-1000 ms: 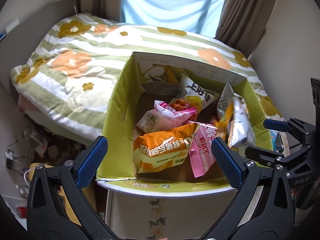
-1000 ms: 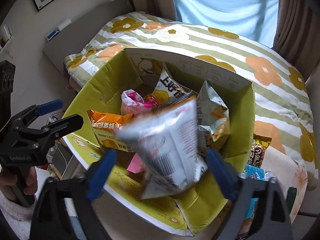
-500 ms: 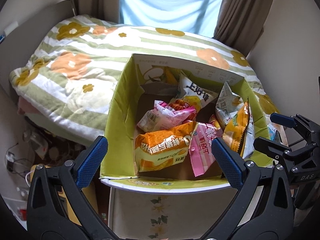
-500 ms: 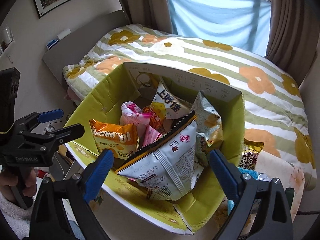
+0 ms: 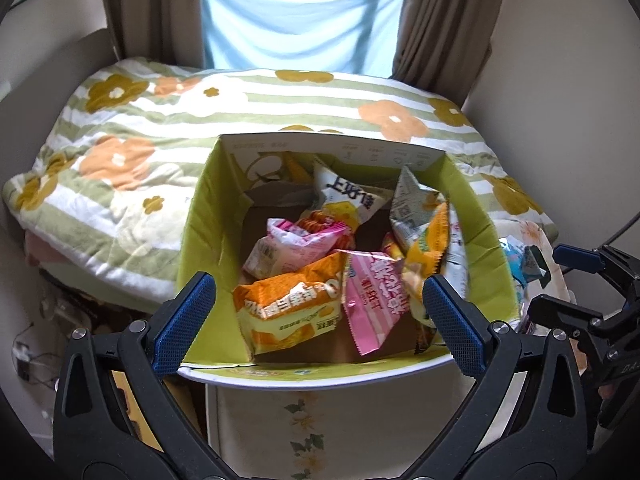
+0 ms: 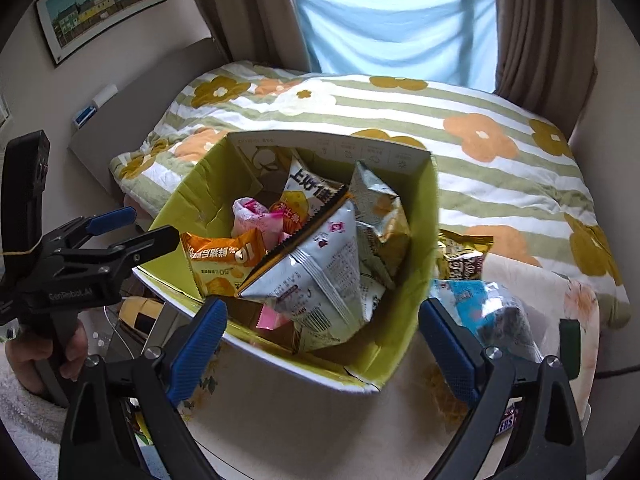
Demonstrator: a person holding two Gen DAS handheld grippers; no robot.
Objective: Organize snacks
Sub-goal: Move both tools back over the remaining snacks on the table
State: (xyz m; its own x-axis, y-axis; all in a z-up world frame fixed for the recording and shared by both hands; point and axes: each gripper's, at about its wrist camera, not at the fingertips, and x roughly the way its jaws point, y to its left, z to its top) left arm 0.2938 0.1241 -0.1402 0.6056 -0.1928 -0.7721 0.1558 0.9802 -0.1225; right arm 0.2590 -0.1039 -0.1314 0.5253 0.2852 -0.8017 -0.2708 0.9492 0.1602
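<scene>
1. The right gripper [image 6: 322, 338] has its blue-padded jaws spread wide with nothing between them; it hangs over the near rim of the green cardboard box [image 6: 396, 344].
2. The left gripper [image 5: 320, 320] is likewise wide open and empty, poised above the box's near edge [image 5: 316, 374].
3. The snacks lie piled inside the box: an orange packet [image 5: 288, 312] at the near left, a pink packet [image 5: 374, 298] beside it, a paler pink bag [image 5: 288, 244] behind, and a white bag with dark lettering [image 5: 348, 196] leaning toward the far wall.
4. From the right wrist, a large silver-white bag [image 6: 316, 272] lies tilted across the pile, its printed back upward, partly covering the pink packet and resting against a crumpled silver-and-yellow bag [image 6: 380, 216].
5. The box stands on a pale floral-patterned surface [image 6: 304, 420], with a bed under a striped flowered quilt [image 5: 160, 140] directly behind it, then brown curtains [image 5: 440, 20] and a blue cloth [image 5: 300, 20] at the window.
6. Only the right wrist view shows snacks outside the box at its right: a gold-and-brown packet [image 6: 464, 254], a blue-and-white packet [image 6: 480, 304] and a dark wrapper [image 6: 506, 424] near the gripper's right arm. It also shows a hand [image 6: 44, 356] holding the left gripper's handle, and a framed picture [image 6: 100, 4] on the wall.
7. The left wrist view shows the floor clutter and cables [image 5: 28, 356] left of the box, and the right gripper [image 5: 560, 284] at the far right edge.
</scene>
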